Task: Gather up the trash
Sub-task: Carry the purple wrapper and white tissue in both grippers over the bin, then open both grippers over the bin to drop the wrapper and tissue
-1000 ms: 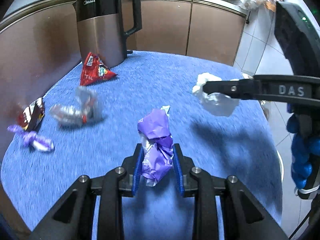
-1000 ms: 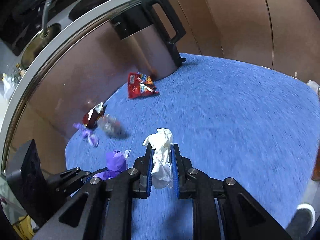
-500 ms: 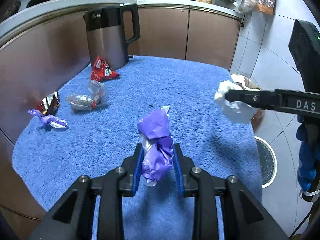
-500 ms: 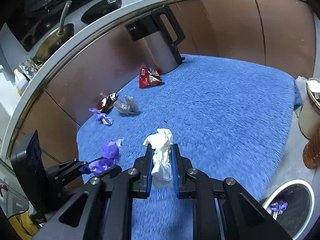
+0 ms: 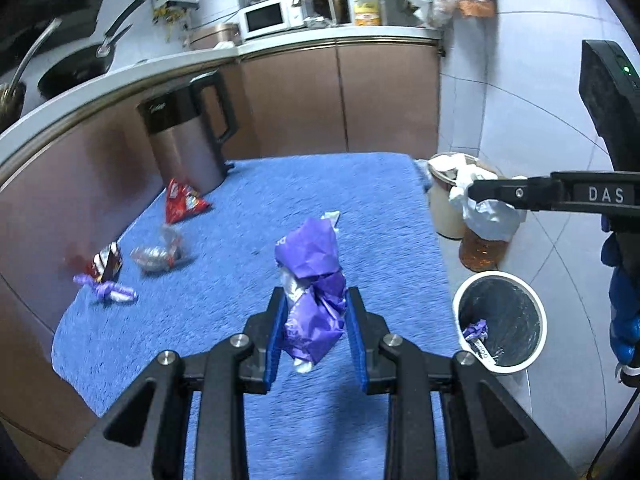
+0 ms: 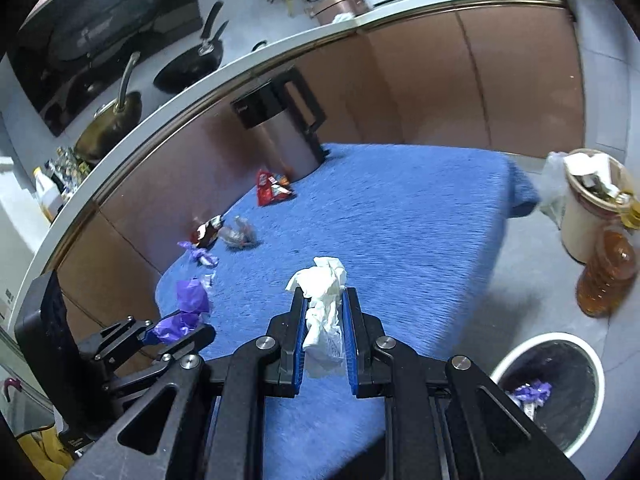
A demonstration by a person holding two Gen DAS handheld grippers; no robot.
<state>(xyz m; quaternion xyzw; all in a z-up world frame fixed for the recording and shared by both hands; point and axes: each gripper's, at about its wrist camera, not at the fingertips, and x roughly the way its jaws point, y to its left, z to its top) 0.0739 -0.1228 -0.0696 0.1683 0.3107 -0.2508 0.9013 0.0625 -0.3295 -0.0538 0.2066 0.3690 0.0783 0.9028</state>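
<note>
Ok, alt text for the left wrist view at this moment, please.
The left gripper clamps a crumpled purple wrapper above a blue towel-covered table. At right, the right gripper holds a white tissue beyond the table edge, above a white-rimmed trash bin on the floor. A red snack bag lies near a steel kettle.

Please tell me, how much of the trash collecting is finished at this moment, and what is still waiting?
Done: one purple wrapper already lies in the white-rimmed bin on the floor. In hand: the left claw grips a crumpled purple wrapper, and the right claw grips a white tissue; neither is over the bin yet. Left on the blue mat: a red snack bag, a silver wrapper, a dark wrapper and a small purple wrapper.
</note>
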